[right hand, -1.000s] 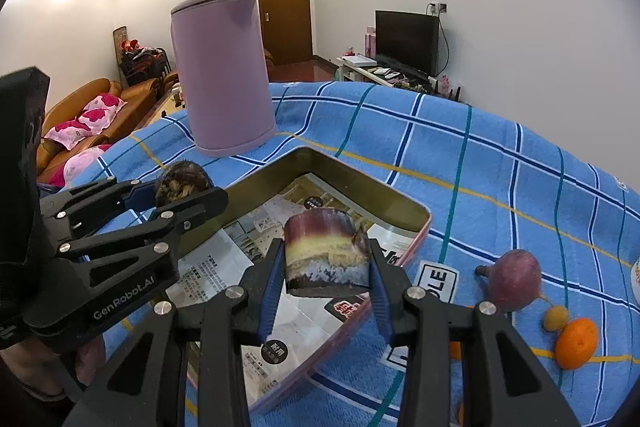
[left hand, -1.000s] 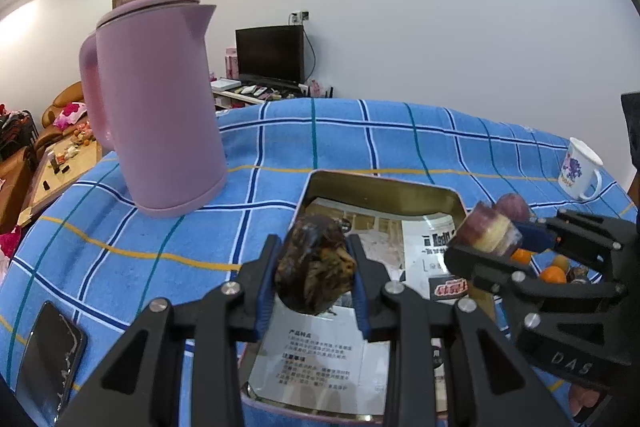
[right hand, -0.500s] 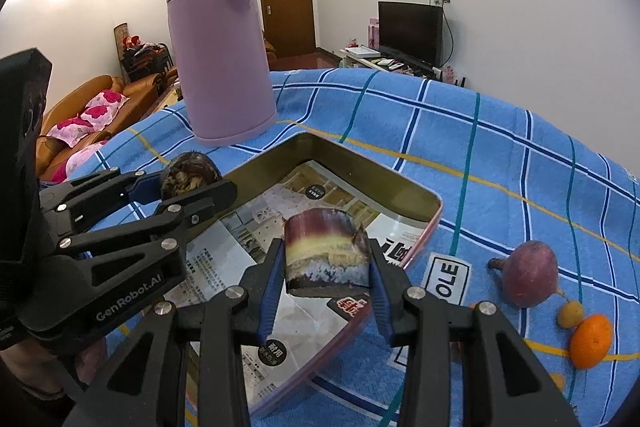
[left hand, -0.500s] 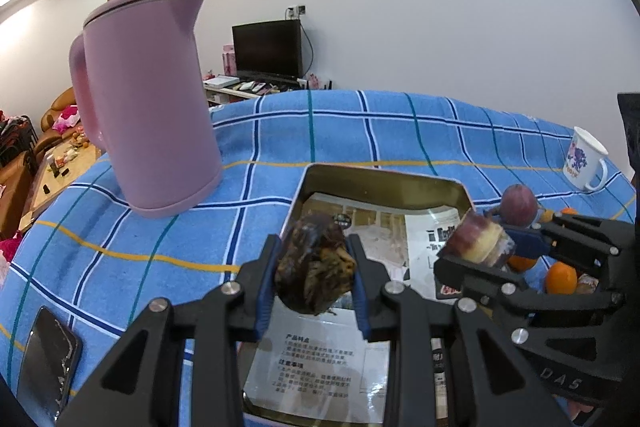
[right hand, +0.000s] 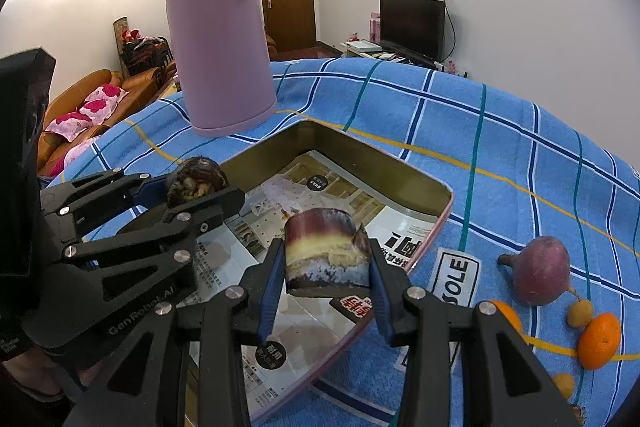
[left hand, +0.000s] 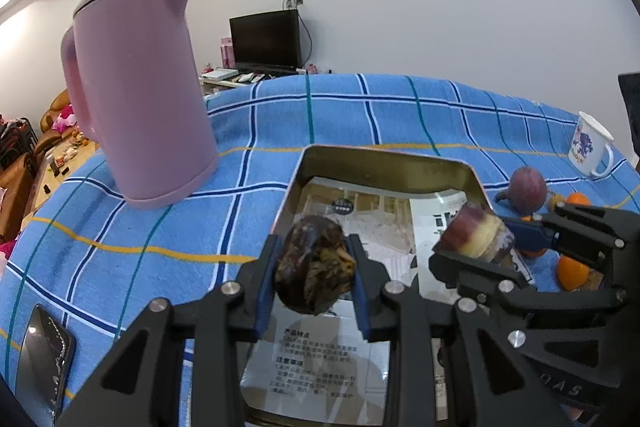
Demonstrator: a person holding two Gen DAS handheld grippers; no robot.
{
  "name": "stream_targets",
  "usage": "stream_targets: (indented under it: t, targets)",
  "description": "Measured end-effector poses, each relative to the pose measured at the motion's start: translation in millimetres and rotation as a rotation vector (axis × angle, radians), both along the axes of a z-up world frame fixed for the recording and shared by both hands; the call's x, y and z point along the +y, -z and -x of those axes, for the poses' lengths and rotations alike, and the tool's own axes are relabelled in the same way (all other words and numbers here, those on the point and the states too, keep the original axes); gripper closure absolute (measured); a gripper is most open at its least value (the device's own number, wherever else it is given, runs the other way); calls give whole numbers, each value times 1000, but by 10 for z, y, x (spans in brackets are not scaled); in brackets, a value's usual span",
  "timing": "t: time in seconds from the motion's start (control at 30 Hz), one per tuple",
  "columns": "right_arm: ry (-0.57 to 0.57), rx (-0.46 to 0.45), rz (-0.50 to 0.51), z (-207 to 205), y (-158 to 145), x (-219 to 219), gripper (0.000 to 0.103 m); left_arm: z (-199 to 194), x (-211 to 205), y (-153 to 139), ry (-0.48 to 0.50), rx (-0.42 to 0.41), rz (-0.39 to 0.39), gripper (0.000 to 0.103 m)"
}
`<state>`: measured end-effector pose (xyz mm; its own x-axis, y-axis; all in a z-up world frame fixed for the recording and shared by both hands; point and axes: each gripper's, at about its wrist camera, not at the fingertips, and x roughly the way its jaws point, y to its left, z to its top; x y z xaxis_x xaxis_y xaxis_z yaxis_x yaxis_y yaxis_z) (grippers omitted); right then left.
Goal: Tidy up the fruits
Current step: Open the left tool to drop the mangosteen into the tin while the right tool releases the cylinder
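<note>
Dark shrivelled fruit [left hand: 315, 264] is pinched by left tongs [left hand: 314, 269], cut purple-yellow fruit piece [right hand: 326, 251] by right tongs [right hand: 325, 267], both above tin tray [right hand: 372, 163].

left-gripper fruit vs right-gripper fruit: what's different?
The dark fruit in the left gripper is rounded, brown-black, with a rough, wrinkled surface; the cut fruit piece in the right gripper is a flat-sided chunk banded purple, yellow and white. The dark fruit looks whole; the piece is sliced. Both are clamped between blue pads above the paper-lined tin tray.
</note>
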<state>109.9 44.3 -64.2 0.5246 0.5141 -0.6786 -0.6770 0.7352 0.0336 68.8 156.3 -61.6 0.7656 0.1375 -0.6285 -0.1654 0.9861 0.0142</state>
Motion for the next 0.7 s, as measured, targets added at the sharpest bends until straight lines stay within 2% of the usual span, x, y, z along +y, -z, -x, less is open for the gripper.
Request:
stream_targets:
  t: [0.37, 0.47, 0.57, 0.7]
  targets:
    - [-22, -21, 23, 53, 22, 49, 60, 41, 11, 7, -14, 1, 10, 69]
    - [-13, -52, 20, 70, -20, 27, 53, 77, 18, -37, -22, -12, 10, 68]
    - [-11, -42, -9, 62, -55, -25, 46, 130, 28, -100, -28, -26, 11, 66]
    - [-2, -44, -22, 67, -75, -69, 41, 196, 53, -151, -68, -45, -4, 48]
